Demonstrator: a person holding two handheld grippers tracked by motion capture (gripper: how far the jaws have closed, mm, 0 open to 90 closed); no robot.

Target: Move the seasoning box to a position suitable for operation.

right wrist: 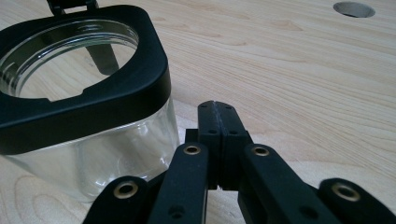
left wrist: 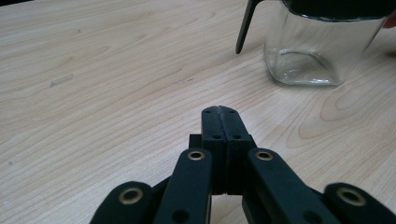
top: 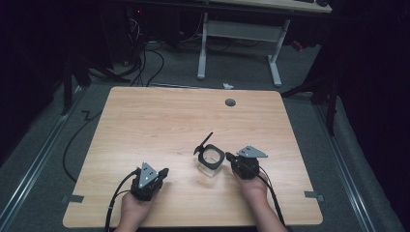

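High view shows a square glass jar (top: pixel 212 161) with a black collar round its open mouth, standing upright on the wooden surface (top: pixel 159 125) a little toward 5 o'clock from the middle. Its black lid (top: pixel 203 143) is flipped up and back on a hinge, pointing toward 11 o'clock from the jar. At 3 o'clock from the jar, just beside it, sits the right tool (top: pixel 229 158), held in the person's right hand (top: pixel 253 186); whether its tip touches the glass cannot be told from above. Right gripper view puts the jar (right wrist: pixel 88 116) at 10 o'clock from the right tool (right wrist: pixel 214 108), whose two black jaws are clenched flat against each other with nothing between them, their tip close beside the jar's clear wall but apart from it. Through the open mouth the wood grain and the dark strip of the lid's arm (right wrist: pixel 103 57) can be seen. Well apart at 8 o'clock from the jar in the high view rests the left tool (top: pixel 163 172), gripped by the left hand (top: pixel 135 208) near the surface's front edge, a black cable trailing back from it. Left gripper view shows the left tool (left wrist: pixel 219 112) also clenched on nothing, jaws pressed together, with the jar's glass base (left wrist: pixel 317 51) at 1 o'clock and the lid's black arm (left wrist: pixel 245 25) slanting down beside it. A round grey grommet hole (top: pixel 230 102) lies at 12 o'clock on the surface, near the far edge. Beyond it, on the grey floor (top: pixel 241 67), stand the white legs of another desk (top: pixel 239 31) and a tangle of dark cables (top: pixel 145 63).
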